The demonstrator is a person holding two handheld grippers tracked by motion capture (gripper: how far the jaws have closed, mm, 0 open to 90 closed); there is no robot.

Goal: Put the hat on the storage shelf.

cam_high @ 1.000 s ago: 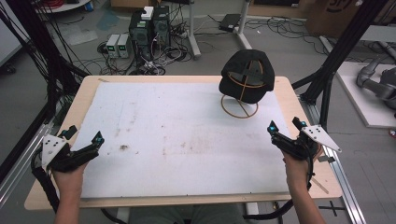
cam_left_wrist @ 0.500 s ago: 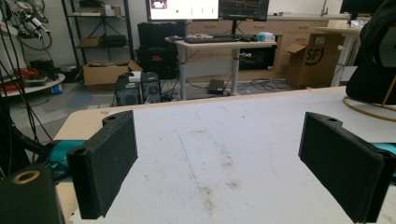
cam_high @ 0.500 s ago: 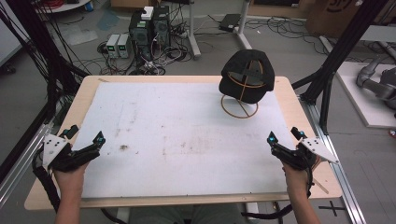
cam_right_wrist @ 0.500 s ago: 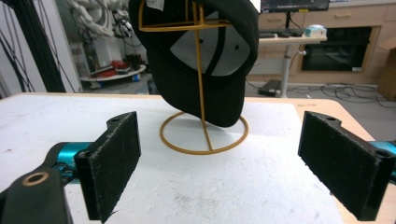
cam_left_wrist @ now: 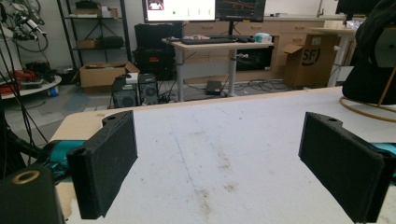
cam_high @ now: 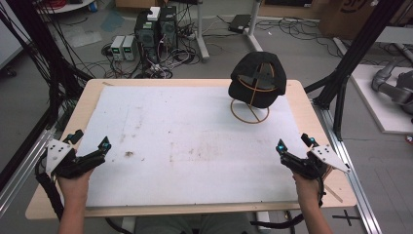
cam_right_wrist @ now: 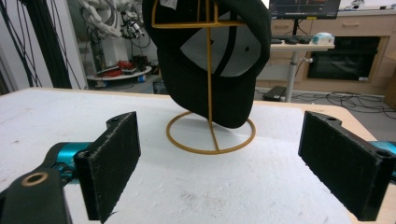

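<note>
A black cap [cam_high: 257, 78] hangs on a gold wire stand [cam_high: 249, 113] at the far right of the white-covered table [cam_high: 195, 122]. My right gripper [cam_high: 292, 142] is held near the front right edge, open and empty, well short of the stand. In the right gripper view the cap [cam_right_wrist: 210, 56] and the stand's ring [cam_right_wrist: 210, 133] sit straight ahead between the wide-apart jaws of my right gripper [cam_right_wrist: 219, 163]. My left gripper [cam_high: 91, 140] is open and empty at the front left. In the left gripper view my left gripper [cam_left_wrist: 224, 158] looks across the bare sheet, with the cap [cam_left_wrist: 373, 60] at the right edge.
Black frame posts [cam_high: 355, 53] stand at the table's right and left sides. Computers [cam_high: 156, 29] and cables lie on the floor beyond the far edge. Faint stains [cam_high: 129, 154] mark the white sheet. A desk with monitors [cam_left_wrist: 205, 9] stands far behind.
My right gripper has drawn back a little toward the front edge, still open. The left gripper has barely moved. The cap and stand are unchanged.
</note>
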